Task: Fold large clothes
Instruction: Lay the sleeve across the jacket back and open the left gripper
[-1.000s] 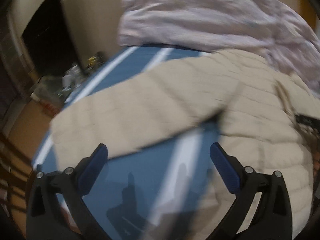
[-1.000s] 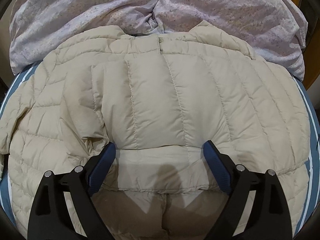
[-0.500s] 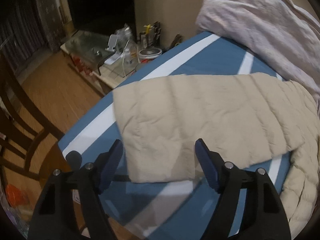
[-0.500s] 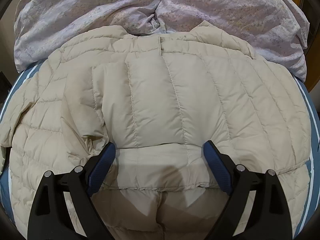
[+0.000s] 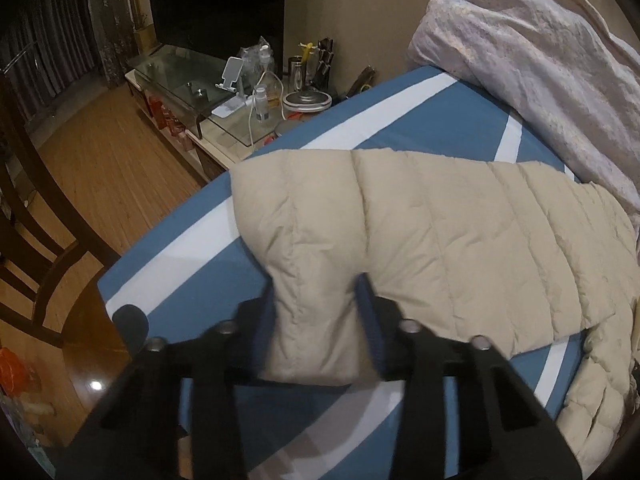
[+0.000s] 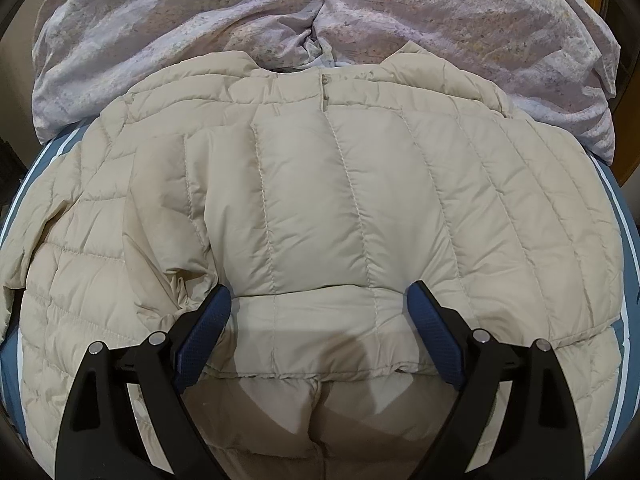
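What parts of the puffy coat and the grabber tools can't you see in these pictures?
- Left wrist view: the sleeve cuff end sits bunched between the closing left tool, which is blurred; its pads are hidden by the fabric.
- Left wrist view: the coat body is cut off by the right edge.
- Right wrist view: the coat hem is hidden under the open right tool; the collar disappears under the quilt.

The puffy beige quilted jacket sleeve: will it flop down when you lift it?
Probably yes. The puffy beige quilted jacket sleeve already bunches softly between the closing left gripper jaws, so it looks floppy. Its padded channels suggest it is light for its size. The smooth-looking fabric might slip.
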Motion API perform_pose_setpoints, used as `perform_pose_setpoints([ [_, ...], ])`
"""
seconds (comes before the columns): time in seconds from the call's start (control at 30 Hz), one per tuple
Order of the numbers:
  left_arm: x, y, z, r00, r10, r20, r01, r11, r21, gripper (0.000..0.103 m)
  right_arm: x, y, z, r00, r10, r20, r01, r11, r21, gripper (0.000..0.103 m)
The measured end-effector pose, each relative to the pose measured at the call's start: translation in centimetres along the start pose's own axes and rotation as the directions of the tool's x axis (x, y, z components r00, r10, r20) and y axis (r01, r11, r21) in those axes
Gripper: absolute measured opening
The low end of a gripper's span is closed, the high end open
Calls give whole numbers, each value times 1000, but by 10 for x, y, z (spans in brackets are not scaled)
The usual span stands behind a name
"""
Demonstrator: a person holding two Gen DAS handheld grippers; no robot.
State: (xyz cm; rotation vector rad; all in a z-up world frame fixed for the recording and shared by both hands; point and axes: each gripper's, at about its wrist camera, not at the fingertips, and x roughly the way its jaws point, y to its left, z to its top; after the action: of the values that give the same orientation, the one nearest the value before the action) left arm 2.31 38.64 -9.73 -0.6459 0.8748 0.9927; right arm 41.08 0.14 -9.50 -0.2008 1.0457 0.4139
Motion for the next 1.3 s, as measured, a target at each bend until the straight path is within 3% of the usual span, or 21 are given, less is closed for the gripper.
perform_pose_setpoints([
  [0.17,-5,-9,5,999,26,19,-26,1000,-5,9,-1,0,-2,1000,8,4,-8,1000,3,92],
  [0.3,-13,-24,13,999,9,31,-9,1000,14,4,-1,0,-2,1000,18,5,-18,1000,5,92],
  [0.57,-46,-75,28,985,-157,67,154,987,52,3,-1,-3,-2,999,38,11,-38,999,9,92],
  [0.7,-66,-117,27,955,-289,65,283,955,88,3,-3,-5,-3,998,56,12,-57,998,13,92],
  [0.87,-92,-178,14,894,-448,17,441,885,149,3,-7,-8,-4,996,92,10,-92,995,22,91],
  [1.07,-111,-251,-14,849,-527,-41,519,814,260,3,-20,-16,-7,991,127,29,-128,991,27,91],
  [1.3,-120,-302,-44,798,-591,-118,597,745,298,3,-39,-32,-16,990,106,88,-107,994,8,91],
])
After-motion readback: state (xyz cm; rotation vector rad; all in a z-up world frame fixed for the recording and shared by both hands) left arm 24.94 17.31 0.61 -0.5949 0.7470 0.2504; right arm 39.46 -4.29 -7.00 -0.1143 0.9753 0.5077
